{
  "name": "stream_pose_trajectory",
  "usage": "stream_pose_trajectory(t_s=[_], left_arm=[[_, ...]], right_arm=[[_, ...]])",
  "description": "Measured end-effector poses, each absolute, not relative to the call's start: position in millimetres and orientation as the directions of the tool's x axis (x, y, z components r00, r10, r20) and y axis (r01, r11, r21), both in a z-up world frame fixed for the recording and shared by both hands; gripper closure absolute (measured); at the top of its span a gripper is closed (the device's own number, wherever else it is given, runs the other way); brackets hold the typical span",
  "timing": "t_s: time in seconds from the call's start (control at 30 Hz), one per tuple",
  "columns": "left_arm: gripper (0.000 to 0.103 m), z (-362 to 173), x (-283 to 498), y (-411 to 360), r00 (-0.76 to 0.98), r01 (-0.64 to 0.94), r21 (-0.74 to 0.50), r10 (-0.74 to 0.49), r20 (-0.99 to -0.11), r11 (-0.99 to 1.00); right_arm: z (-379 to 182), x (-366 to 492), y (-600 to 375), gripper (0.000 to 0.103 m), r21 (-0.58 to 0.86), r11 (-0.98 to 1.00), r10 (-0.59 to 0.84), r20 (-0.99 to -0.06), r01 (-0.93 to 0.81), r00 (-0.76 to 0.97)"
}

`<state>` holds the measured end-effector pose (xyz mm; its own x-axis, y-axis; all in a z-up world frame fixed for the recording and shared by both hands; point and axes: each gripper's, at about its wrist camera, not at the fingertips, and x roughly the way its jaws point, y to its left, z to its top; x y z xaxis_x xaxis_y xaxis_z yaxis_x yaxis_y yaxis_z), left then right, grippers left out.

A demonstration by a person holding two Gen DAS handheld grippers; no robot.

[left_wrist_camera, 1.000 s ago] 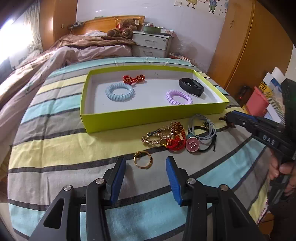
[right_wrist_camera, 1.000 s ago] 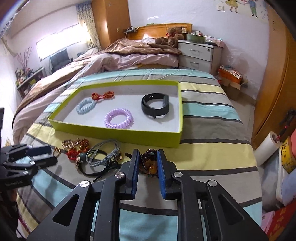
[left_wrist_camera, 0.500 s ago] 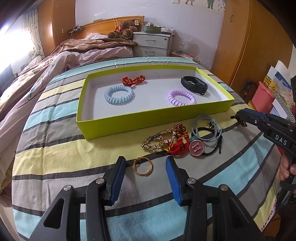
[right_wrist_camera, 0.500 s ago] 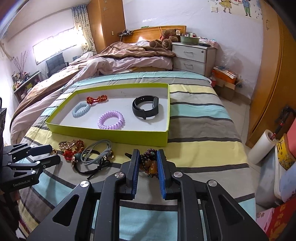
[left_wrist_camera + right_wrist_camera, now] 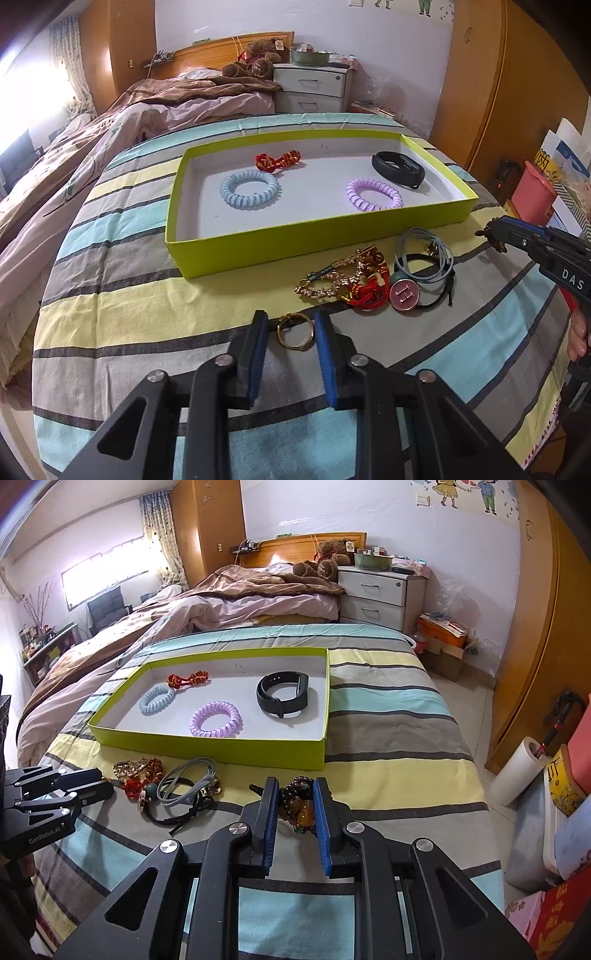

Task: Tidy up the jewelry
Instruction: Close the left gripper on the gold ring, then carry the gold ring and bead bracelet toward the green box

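The left gripper was wide before; now its jaws are closing around the gold ring on the bed. The right gripper grasps a bead bracelet. Both can go to the green tray next.

left hand-held gripper: jaws closing | right hand-held gripper: apparently clamped
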<state>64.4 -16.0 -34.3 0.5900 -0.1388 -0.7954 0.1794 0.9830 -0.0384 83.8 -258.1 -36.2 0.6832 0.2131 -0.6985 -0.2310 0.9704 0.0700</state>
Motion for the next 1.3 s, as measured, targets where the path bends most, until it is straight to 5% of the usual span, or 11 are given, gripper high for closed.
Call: stream_pose_trajectory(t_s=[1.3], left_arm=[[0.082, 19, 73, 8, 0.687, 0.167, -0.090, -0.181, -0.704, 0.982]], right_arm=[[14, 90, -246, 0.084, 0.074, 0.960, 0.257, -0.611, -0.269, 0.749]])
